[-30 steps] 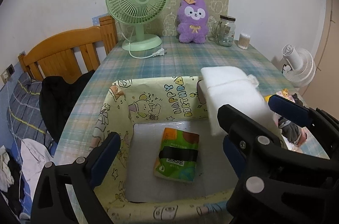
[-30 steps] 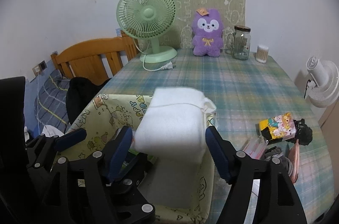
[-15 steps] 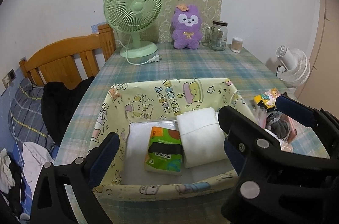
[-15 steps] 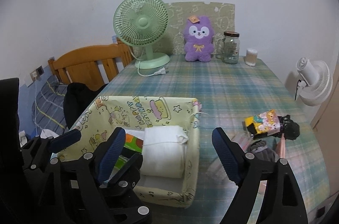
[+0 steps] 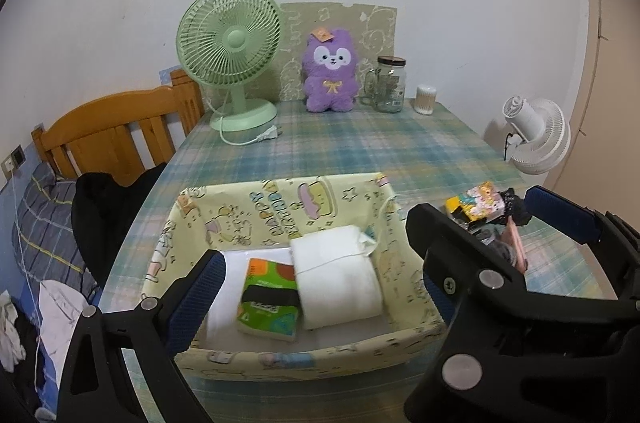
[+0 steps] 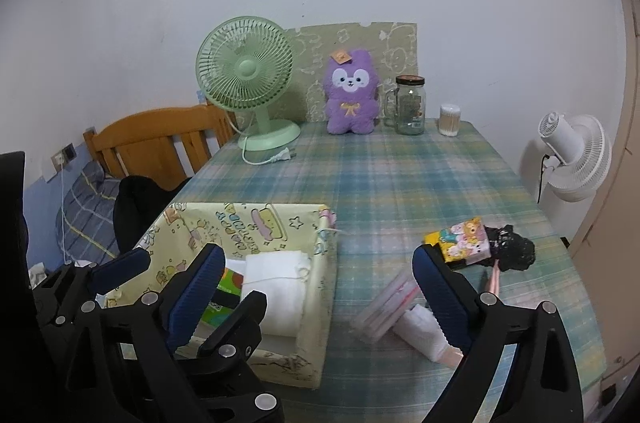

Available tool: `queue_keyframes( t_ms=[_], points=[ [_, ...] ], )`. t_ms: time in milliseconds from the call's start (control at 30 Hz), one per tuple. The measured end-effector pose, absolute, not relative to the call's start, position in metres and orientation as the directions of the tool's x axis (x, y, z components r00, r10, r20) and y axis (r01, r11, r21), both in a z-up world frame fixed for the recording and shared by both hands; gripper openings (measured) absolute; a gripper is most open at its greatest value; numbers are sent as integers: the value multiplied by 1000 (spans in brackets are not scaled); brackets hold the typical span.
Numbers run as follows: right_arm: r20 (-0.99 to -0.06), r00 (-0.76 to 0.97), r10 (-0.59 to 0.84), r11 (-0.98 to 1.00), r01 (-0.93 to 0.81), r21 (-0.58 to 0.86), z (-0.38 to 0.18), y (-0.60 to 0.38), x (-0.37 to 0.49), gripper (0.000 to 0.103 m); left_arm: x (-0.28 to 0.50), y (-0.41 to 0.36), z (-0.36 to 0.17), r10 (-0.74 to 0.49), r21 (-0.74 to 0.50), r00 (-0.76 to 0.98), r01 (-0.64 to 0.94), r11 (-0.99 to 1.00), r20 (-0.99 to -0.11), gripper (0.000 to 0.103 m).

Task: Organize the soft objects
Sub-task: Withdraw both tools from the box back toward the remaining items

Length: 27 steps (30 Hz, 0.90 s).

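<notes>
I see the folded white cloth bundle (image 5: 340, 279) lying inside the yellow cartoon-print fabric box (image 5: 280, 207), beside the green tissue pack (image 5: 270, 297). My right hand-held gripper (image 6: 316, 297) is opening, empty; the left hand-held gripper (image 5: 320, 275) is released.

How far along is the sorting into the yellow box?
Done: the white folded cloth and green tissue pack lie side by side in the yellow cartoon-print box. In hand: nothing; the right tongs are opening, empty. Left: the cartoon tissue pack and black bundle on the tablecloth.
</notes>
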State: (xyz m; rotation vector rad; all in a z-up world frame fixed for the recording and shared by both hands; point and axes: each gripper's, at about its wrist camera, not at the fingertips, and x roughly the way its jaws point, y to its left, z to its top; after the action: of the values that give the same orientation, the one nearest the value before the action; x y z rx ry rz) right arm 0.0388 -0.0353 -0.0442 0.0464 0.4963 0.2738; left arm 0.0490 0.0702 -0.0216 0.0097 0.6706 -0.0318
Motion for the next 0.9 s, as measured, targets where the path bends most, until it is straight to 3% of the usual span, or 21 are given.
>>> queue_keyframes(
  t_ms=[900],
  points=[
    [-419, 885, 201, 979, -165, 121, -33, -125, 25, 100, 47, -19, -8, -88, 0, 816, 107, 994, -571, 100]
  ],
)
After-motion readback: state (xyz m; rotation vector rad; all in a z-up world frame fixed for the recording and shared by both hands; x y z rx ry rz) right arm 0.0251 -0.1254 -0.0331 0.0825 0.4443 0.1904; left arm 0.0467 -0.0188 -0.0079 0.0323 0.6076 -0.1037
